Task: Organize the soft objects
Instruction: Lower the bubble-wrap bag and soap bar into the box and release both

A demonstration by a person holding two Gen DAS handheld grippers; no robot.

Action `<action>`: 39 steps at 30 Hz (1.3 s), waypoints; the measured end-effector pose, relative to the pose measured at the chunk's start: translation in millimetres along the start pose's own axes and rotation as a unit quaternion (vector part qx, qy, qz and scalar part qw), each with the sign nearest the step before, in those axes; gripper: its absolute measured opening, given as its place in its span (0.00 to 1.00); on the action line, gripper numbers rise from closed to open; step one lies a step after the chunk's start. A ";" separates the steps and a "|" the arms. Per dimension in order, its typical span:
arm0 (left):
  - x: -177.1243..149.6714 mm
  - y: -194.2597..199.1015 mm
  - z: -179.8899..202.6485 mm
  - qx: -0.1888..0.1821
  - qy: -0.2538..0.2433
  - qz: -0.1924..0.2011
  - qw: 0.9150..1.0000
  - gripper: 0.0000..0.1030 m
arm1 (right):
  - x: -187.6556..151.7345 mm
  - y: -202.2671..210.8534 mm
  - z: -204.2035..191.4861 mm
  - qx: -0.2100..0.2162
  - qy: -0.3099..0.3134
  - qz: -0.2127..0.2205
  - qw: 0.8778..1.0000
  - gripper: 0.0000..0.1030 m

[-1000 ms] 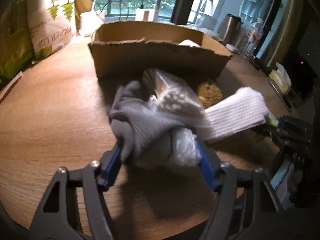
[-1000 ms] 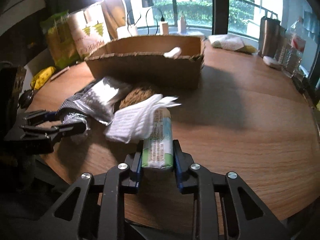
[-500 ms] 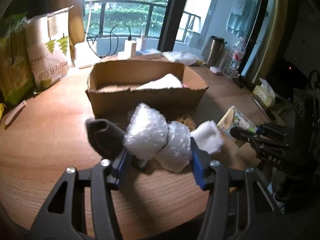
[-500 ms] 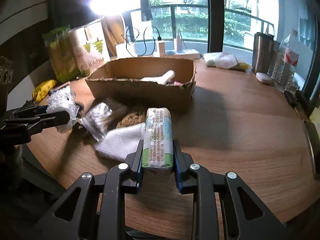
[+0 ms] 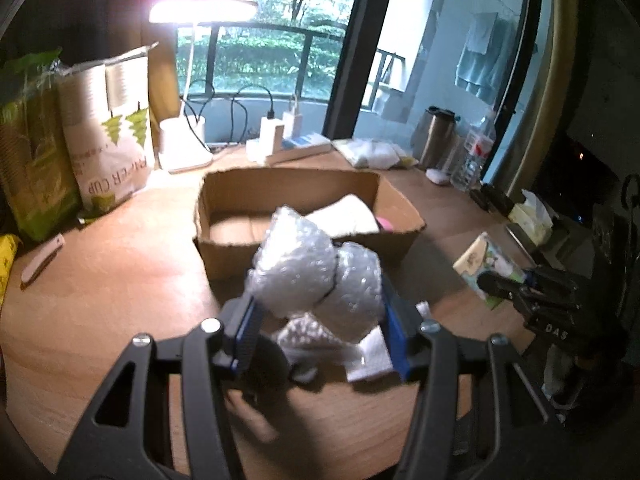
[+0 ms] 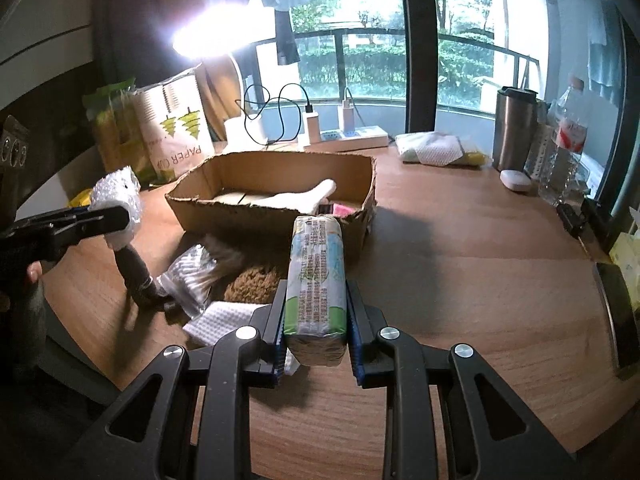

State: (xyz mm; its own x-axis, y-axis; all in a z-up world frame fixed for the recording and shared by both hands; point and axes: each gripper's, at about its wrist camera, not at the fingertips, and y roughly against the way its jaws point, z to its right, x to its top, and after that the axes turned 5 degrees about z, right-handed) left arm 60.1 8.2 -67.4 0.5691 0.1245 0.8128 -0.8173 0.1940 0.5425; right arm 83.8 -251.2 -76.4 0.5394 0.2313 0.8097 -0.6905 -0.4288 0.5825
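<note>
bubble wrap point(image 5: 316, 276) clamped in left claw point(image 5: 320, 330), raised above the surface point(image 5: 120, 280) before the cardboard box point(image 5: 304, 248) near rim; right claw point(image 6: 314, 332) grips tissue pack point(image 6: 316, 276); bare surface lies rightward.

Sponge point(image 6: 256, 282) and towel point(image 6: 224, 320) lie before the box point(image 6: 276, 216).

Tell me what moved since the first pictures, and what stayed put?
The left gripper lifted the bubble wrap up off the table, with a gray glove dangling under it. The right gripper raised its tissue pack off the white cloth, which dropped flat. Both kept their grip. The cardboard box stayed put.
</note>
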 end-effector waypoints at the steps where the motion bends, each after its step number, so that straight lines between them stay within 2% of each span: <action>1: 2.3 -0.7 -0.2 0.001 0.000 0.003 1.000 0.53 | 1.2 -0.4 0.4 -0.001 0.000 0.001 1.000 0.26; 12: 15.1 -17.8 -16.0 0.018 0.006 0.011 1.000 0.53 | 21.2 -16.2 2.1 0.005 -0.005 0.014 1.000 0.26; 21: 33.4 -38.8 -23.4 0.009 0.005 0.023 1.000 0.53 | 41.3 -42.2 13.7 0.007 -0.028 0.019 0.999 0.26; 28: 40.6 -60.6 -22.1 0.002 0.006 0.016 1.000 0.53 | 52.2 -59.7 19.0 0.009 -0.030 0.024 0.999 0.26; 39: 41.6 -96.6 -28.2 0.018 0.020 -0.008 1.000 0.53 | 66.3 -99.7 37.5 0.011 -0.044 0.023 0.999 0.26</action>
State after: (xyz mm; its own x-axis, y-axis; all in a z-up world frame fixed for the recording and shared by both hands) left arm 165.2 22.1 -92.0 0.5838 0.1600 0.7960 -0.8110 0.1613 0.5624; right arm 206.5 -225.9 -83.5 0.5477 0.1341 0.8258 -0.7056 -0.4564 0.5421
